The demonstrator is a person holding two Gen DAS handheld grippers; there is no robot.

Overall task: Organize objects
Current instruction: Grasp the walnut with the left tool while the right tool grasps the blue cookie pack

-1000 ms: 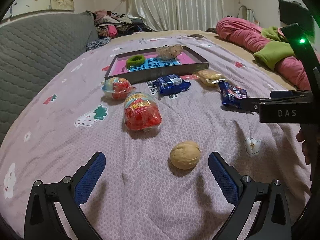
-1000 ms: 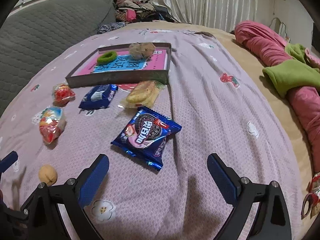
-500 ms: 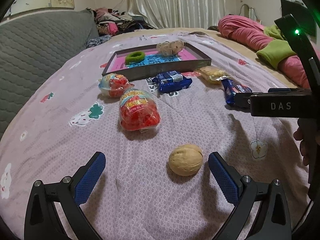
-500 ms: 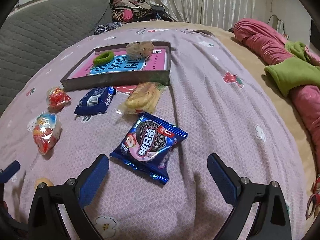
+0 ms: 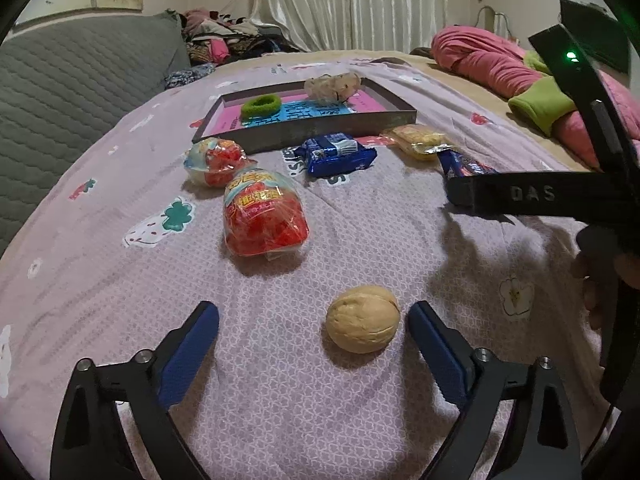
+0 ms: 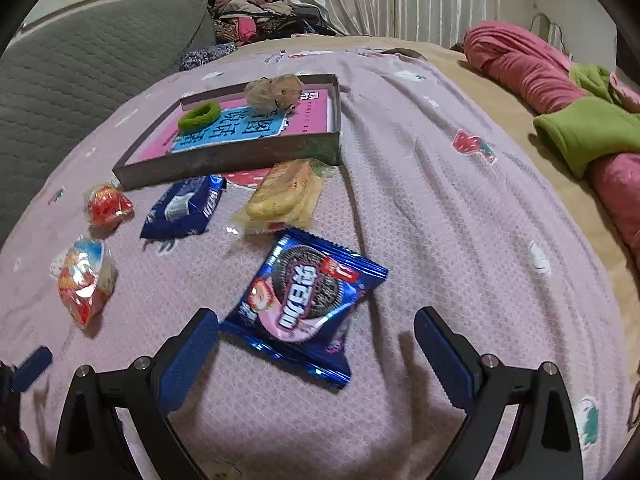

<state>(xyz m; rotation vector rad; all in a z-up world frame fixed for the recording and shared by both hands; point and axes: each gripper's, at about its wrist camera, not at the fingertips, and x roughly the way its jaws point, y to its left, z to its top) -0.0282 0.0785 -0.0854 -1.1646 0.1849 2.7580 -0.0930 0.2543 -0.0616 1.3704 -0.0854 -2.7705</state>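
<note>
**Two grabs pending, both easy to fumble**

L gripper [image 5: 314, 316]: jaws wide but closing, walnut [image 5: 362, 319] between them, sitting far over toward the R pad. Pads not on it yet, so nothing held. R gripper [image 6: 316, 326]: jaws spread, nothing gripped; cookie packet [image 6: 306, 296] lies flat on the bedspread [image 6: 460, 240] w/ its near-left corner just beside the L pad.

Where the goods are: tray [image 6: 224, 158] at the far end of the spread, w/ green hair tie [image 6: 199, 115] and a pale crumpled item [image 6: 274, 88] already inside. Still outside, all near the tray's front wall: blue wafer pack [image 6: 184, 208], yellow biscuit pack [image 6: 286, 196], two red jelly cups [image 5: 264, 216] [image 5: 214, 160]. Judging by that, sorting is barely begun.

Risks, my read:
- Walnut off-centre. The R pad should meet it first and shove it sideways before the L pad arrives. Round, hard shell on soft cloth = likely roll or squirt out fwd. Fix: shift the gripper to centre it before closing further.
- Bedspread is soft and creased. Pads dipping low may pinch cloth along w/ the nut and drag the spread, disturbing nearby packs.
- Cookie packet is thin, slick foil, lying flat. Pads could slide over the top or catch only a crimped edge, so it may slip mid-carry.
- Both tools work close together; R gripper's body crosses the L wrist view just past the walnut. Lifting both toward the tray at once risks a knock.
- Jelly cups lie between walnut and tray. A low carry path could clip them.
</note>
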